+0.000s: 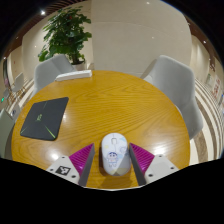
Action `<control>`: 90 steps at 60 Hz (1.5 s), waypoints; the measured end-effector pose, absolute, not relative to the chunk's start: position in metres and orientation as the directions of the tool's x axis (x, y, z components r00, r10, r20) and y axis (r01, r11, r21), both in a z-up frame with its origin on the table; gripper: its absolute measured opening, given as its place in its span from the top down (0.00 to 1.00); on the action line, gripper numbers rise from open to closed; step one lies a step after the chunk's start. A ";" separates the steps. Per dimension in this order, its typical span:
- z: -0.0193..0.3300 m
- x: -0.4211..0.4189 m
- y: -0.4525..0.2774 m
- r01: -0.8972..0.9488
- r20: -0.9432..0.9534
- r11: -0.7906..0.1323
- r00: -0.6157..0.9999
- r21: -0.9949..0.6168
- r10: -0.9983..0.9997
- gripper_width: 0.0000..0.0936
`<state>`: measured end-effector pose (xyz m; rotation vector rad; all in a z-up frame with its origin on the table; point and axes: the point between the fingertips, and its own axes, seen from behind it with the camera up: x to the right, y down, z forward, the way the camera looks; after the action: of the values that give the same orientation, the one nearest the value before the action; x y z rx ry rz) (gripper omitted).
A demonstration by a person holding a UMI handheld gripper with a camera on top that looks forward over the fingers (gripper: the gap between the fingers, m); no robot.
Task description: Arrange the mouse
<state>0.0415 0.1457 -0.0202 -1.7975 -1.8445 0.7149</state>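
A white mouse (115, 152) with a small printed drawing on its back lies on the round wooden table (110, 100). It stands between my gripper's (114, 163) two fingers, whose pink pads (82, 160) sit on either side of it. A thin strip of table shows between the mouse and each pad, so the fingers are open about it. The mouse rests on the table near its front edge.
A closed dark laptop (43, 116) lies on the table's left side. Two grey chairs (172, 78) stand at the far side, one left (52, 70) and one right. A potted plant (67, 35) stands behind the left chair.
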 end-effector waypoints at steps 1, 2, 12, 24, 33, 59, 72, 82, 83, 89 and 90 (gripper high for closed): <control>-0.020 0.040 0.145 0.757 -0.027 0.012 -0.039 -0.654 0.999 0.23; -0.021 0.039 0.144 0.757 -0.025 0.015 -0.042 -0.654 0.999 0.29; -0.019 0.032 0.144 0.756 0.013 0.054 -0.060 -0.652 0.998 0.53; 0.021 0.010 0.114 0.741 -0.036 0.003 -0.036 -0.671 0.999 0.59; 0.088 -0.033 0.042 0.677 -0.074 0.002 -0.083 -0.736 0.994 0.59; 0.008 -0.063 -0.147 0.737 -0.087 0.079 -0.184 -0.672 0.979 0.58; -0.015 -0.047 -0.150 0.740 -0.065 0.111 -0.205 -0.664 0.977 0.26; 0.029 -0.028 -0.128 0.716 -0.069 0.117 -0.226 -0.689 0.972 0.08; 0.035 -0.023 -0.123 0.714 -0.067 0.119 -0.226 -0.690 0.972 0.08; 0.067 0.016 -0.089 0.714 -0.047 0.135 -0.229 -0.687 0.972 0.08; 0.072 0.024 -0.082 0.716 -0.041 0.139 -0.228 -0.684 0.973 0.08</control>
<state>0.0241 -0.0824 0.0716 -1.6189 -2.0086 0.8334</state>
